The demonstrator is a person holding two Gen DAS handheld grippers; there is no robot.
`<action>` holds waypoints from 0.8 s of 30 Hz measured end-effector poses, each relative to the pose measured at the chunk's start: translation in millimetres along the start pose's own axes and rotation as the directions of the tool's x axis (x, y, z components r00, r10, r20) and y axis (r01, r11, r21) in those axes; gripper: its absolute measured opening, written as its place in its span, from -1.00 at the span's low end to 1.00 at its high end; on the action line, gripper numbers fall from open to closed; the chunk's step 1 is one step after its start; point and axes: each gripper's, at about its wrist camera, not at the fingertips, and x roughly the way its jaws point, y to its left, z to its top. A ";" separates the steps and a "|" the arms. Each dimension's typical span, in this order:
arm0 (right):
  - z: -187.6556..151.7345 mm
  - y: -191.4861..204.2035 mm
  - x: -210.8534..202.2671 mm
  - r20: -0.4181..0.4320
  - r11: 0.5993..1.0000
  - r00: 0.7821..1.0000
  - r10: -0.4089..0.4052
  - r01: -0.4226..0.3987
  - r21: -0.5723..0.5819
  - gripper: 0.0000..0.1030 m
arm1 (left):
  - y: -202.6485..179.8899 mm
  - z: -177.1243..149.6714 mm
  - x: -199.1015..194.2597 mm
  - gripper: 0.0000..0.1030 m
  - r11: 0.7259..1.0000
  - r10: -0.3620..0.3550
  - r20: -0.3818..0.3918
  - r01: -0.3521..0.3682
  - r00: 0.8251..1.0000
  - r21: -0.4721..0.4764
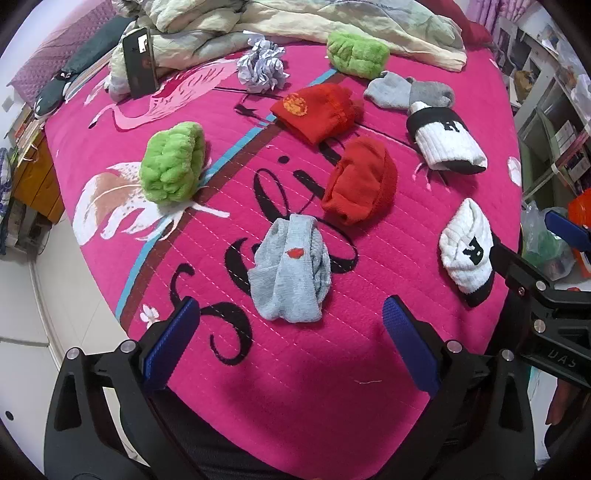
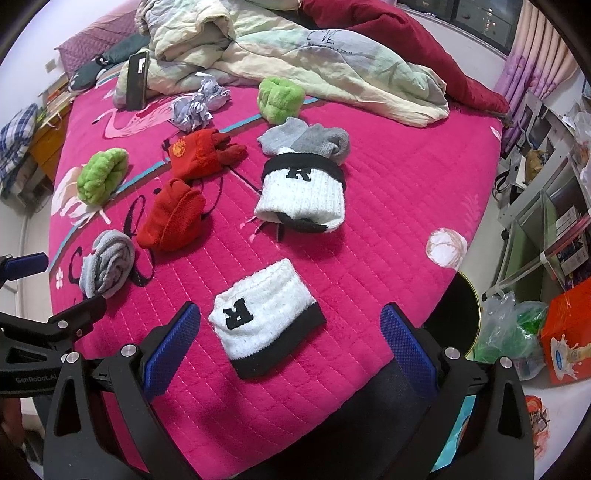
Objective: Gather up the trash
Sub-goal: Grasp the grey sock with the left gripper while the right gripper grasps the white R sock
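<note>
Socks are lying scattered over the pink bed [image 1: 369, 332], but the likely trash, a crumpled paper ball [image 1: 262, 64], is sitting far back near the heaped blanket [image 1: 295, 22]. Both the left tool [image 1: 291, 341] and the right tool [image 2: 290, 341] are hovering released at the near edge, holding nothing, probably lining up a long reach.

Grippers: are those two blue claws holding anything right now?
No. The left gripper and right gripper both stand open over the bed, nothing between them.
</note>
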 end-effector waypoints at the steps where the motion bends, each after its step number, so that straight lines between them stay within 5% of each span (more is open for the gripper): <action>1: 0.0 -0.1 0.1 -0.002 1.000 1.000 0.001 -0.001 0.000 0.81 | -0.6 0.7 0.4 0.89 1.000 0.001 -0.001 -0.001 1.000 0.001; 24: -1.5 1.2 13.9 0.006 0.999 1.000 0.015 -0.015 -0.048 0.82 | -2.9 8.9 31.1 0.89 0.997 -0.067 -0.072 0.069 0.995 0.028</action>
